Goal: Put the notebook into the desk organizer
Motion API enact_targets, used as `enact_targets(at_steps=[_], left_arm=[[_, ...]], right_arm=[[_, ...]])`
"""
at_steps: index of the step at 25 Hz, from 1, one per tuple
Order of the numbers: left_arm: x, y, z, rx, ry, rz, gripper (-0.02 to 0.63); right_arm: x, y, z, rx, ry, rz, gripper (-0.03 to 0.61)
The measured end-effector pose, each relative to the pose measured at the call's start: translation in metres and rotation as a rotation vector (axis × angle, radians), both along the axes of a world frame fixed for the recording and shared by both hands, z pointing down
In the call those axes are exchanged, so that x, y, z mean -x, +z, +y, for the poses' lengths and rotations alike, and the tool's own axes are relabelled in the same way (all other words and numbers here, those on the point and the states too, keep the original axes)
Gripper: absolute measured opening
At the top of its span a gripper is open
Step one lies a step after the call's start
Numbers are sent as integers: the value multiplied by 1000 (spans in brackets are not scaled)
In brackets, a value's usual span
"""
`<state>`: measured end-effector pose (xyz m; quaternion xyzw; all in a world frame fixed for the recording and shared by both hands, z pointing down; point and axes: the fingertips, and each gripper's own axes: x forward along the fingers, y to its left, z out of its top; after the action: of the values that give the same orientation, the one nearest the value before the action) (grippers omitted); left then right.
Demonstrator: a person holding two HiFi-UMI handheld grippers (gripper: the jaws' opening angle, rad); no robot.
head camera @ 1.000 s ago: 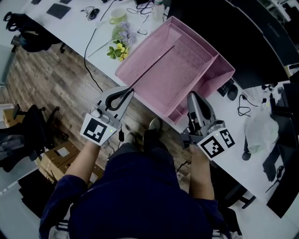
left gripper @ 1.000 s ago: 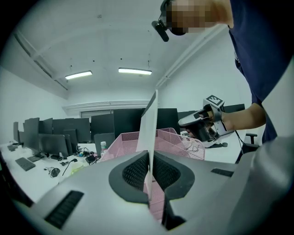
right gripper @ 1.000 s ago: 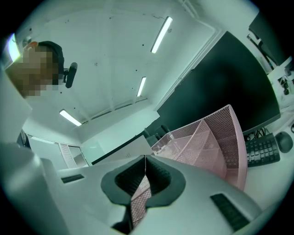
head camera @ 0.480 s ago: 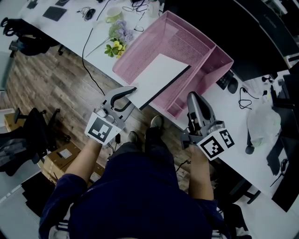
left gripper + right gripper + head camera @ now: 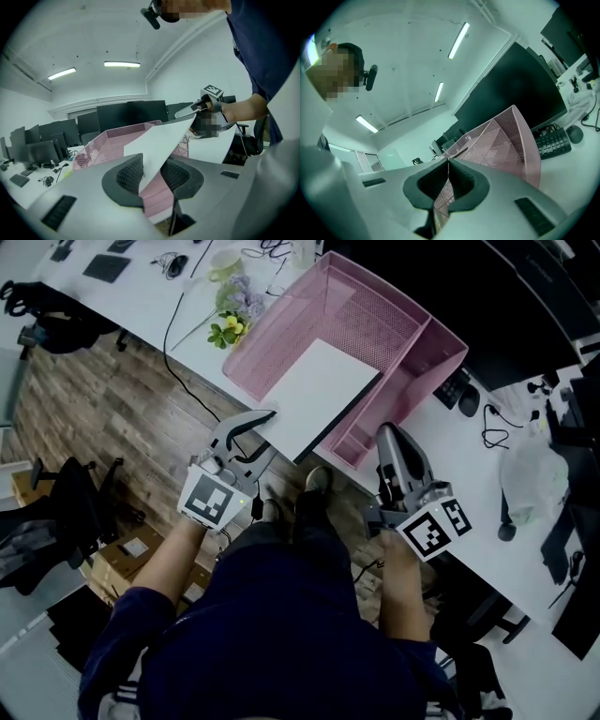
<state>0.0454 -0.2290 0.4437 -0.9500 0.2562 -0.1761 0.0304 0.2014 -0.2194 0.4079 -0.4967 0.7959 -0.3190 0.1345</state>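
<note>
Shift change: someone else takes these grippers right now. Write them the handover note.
Left gripper: jaws opening, with the notebook's near corner between them.
Right gripper: shut on the near wall of the desk organizer, apparently steadying it.
Notebook: lies in the organizer's wide compartment, its near end jutting past the front edge.
Done: notebook laid in.
Left: finish the release, draw the left gripper back, probably nudge the notebook fully in, then let go of the organizer.
</note>
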Motion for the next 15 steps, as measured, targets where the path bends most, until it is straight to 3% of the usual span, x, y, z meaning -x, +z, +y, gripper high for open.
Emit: enact_targets(at_steps=[12,15], left_arm=[[-5,14,17,50,4,-70,262],[-4,14,18,48,-11,-55,299]], right_arm=[[-4,1,12,-2,-9,1,8],[-4,-1,14,-6,-12,6,8]])
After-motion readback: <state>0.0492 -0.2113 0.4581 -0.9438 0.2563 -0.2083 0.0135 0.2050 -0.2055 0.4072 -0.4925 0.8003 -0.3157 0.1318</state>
